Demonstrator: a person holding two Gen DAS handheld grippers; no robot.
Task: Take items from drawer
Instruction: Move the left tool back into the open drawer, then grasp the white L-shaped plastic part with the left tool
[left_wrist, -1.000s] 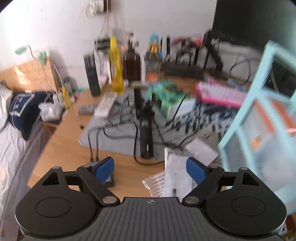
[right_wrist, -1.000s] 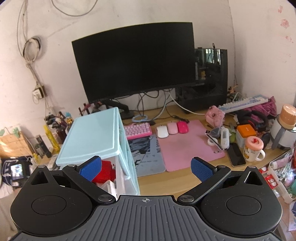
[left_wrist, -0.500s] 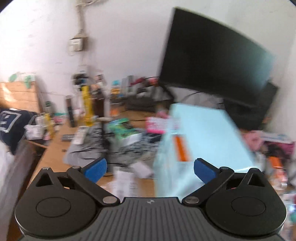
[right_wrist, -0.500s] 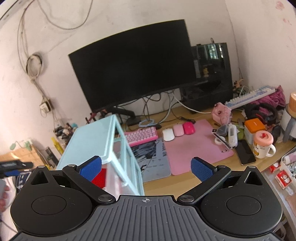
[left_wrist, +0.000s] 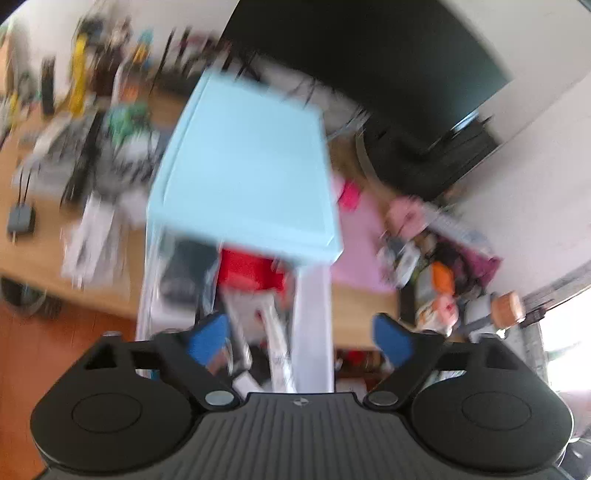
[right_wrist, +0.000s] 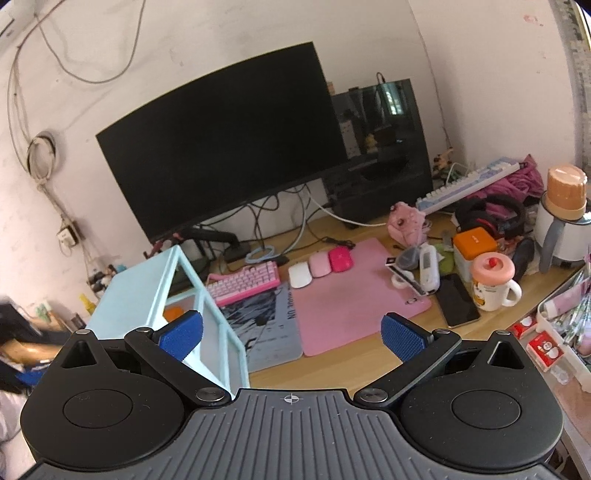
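Although the left view is blurred, the open drawer (left_wrist: 236, 295) of the light-blue drawer unit (left_wrist: 243, 166) is seen directly below and ahead of the left gripper (left_wrist: 301, 338), jaws spread wide and empty. The right gripper (right_wrist: 291, 334), likewise wide and empty, is held beside the unit, so the left is judged nearer.

R tool (right_wrist: 291, 334) agape, blue drawer unit (right_wrist: 147, 295) beside

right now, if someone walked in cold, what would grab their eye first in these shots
The light blue drawer unit fills the middle of the blurred left wrist view, a drawer pulled out below it with something red inside. In the right wrist view a big black curved monitor dominates the back wall, with a pink desk mat and pink keyboard in front of it.
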